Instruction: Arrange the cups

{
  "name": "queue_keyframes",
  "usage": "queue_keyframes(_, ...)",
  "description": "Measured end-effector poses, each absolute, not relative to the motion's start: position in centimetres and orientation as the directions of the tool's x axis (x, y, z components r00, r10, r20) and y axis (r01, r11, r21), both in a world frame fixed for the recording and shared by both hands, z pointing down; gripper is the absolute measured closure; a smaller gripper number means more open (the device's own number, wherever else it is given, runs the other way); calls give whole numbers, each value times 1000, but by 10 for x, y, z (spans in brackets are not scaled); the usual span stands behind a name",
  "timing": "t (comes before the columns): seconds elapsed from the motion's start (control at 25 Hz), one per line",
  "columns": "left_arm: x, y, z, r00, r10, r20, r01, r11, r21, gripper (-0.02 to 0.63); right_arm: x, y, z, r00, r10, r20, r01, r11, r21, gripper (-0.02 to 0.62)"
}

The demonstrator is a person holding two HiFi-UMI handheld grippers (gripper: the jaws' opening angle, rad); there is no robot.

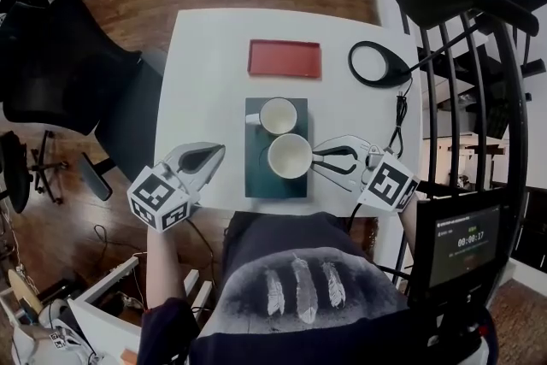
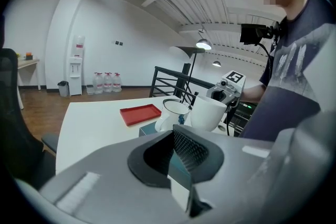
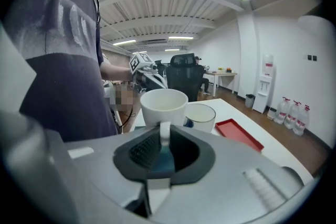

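Note:
A plain white cup [image 1: 290,156] hangs over the near half of a dark teal mat [image 1: 256,177]; whether it touches the mat I cannot tell. My right gripper [image 1: 318,156] comes at it from the right. In the right gripper view the gripper [image 3: 164,140] is shut on the handle of that cup [image 3: 164,105]. A second white cup [image 1: 279,115] with a dark rim stands just behind it on the mat, also in the right gripper view [image 3: 202,117]. My left gripper [image 1: 217,152] is shut and empty, left of the mat, its closed tips [image 2: 181,140] pointing at both cups.
A red tray [image 1: 285,58] lies flat behind the mat. At the table's back right sits a black lamp base [image 1: 379,64] with a cable [image 1: 398,120] trailing toward me. A black chair [image 1: 60,64] stands left of the table, a black railing [image 1: 479,55] on the right.

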State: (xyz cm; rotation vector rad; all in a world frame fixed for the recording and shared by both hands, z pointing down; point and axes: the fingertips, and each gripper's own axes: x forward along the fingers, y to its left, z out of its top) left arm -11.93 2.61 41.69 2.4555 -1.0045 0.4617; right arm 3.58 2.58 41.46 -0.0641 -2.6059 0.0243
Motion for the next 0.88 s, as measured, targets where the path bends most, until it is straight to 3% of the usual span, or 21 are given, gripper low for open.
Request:
queue_keyframes(0.28,-118,25,417,688,-562,459,-712,-645,277,591,26,39,432,-835,119,538,114,993,-43,551)
queue_keyframes(0.88,-125,28,416,688,-546,478,-708,-651,275,591,16,46,461,-820,137,556,112,991,-79,551)
